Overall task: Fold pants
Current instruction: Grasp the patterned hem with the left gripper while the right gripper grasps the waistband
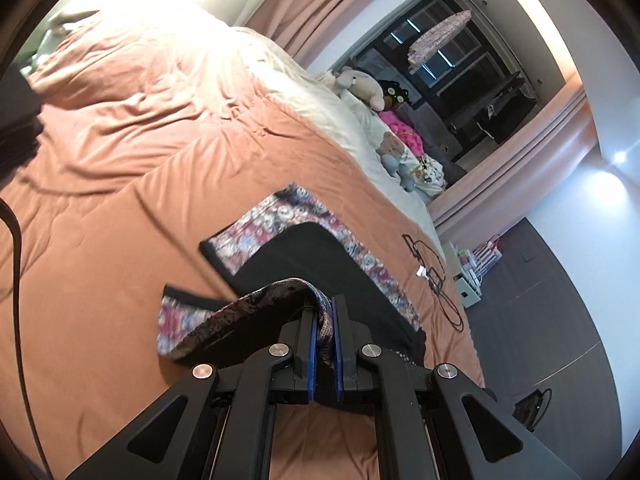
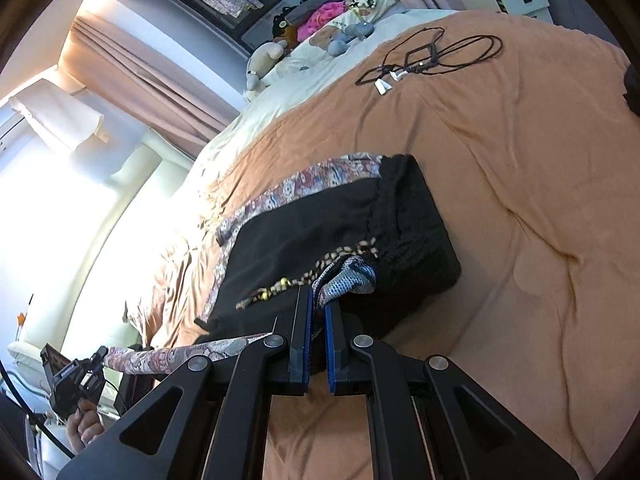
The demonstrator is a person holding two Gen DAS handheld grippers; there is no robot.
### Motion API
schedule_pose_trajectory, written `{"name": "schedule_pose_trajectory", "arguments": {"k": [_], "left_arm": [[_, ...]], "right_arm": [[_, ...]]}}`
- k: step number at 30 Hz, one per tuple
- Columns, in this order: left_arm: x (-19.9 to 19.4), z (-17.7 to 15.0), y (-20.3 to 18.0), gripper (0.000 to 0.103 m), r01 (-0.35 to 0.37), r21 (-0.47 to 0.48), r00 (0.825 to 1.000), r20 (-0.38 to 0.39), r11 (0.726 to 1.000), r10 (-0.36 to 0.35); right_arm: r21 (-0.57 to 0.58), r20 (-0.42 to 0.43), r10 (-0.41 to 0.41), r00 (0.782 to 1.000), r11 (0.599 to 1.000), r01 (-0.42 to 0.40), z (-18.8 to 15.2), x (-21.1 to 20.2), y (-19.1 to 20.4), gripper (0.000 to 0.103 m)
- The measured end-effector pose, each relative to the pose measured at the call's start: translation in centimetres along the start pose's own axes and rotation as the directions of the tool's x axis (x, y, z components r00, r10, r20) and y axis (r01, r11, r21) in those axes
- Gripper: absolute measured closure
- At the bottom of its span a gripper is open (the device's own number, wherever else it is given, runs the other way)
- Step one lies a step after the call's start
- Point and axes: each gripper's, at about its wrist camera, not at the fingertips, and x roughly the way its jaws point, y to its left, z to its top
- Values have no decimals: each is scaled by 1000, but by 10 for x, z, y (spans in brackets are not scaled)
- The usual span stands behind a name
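Left gripper (image 1: 325,312) and right gripper (image 2: 318,300) both clamped on pants (image 2: 320,236) hem. Rest lies toward 12 o'clock, long axis 10-to-4 on bed (image 2: 520,160); fold goes forward.

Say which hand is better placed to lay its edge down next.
Probably right: the right tongs grip fabric directly over the black patterned-trim pants; the left tongs hold theirs off to the side.

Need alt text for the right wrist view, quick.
The right claw is shut on the patterned edge of black floral-trimmed pants lying on an orange-pink bedspread. A tangled black cable lies farther back.
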Motion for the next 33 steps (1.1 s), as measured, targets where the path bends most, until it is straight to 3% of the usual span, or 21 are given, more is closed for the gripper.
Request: {"name": "schedule_pose_trajectory", "arguments": {"k": [11, 24, 33], "left_arm": [[66, 58, -3, 96, -50, 23, 999, -3, 998, 51], [194, 122, 1, 97, -141, 86, 989, -37, 986, 144], [267, 147, 1, 97, -189, 129, 979, -51, 974, 196]], "right_arm": [[0, 0, -6, 1000, 1000, 6, 41, 49, 11, 100], [-67, 3, -84, 996, 994, 84, 88, 127, 14, 100], [-100, 13, -149, 989, 984, 150, 110, 174, 19, 100]]}}
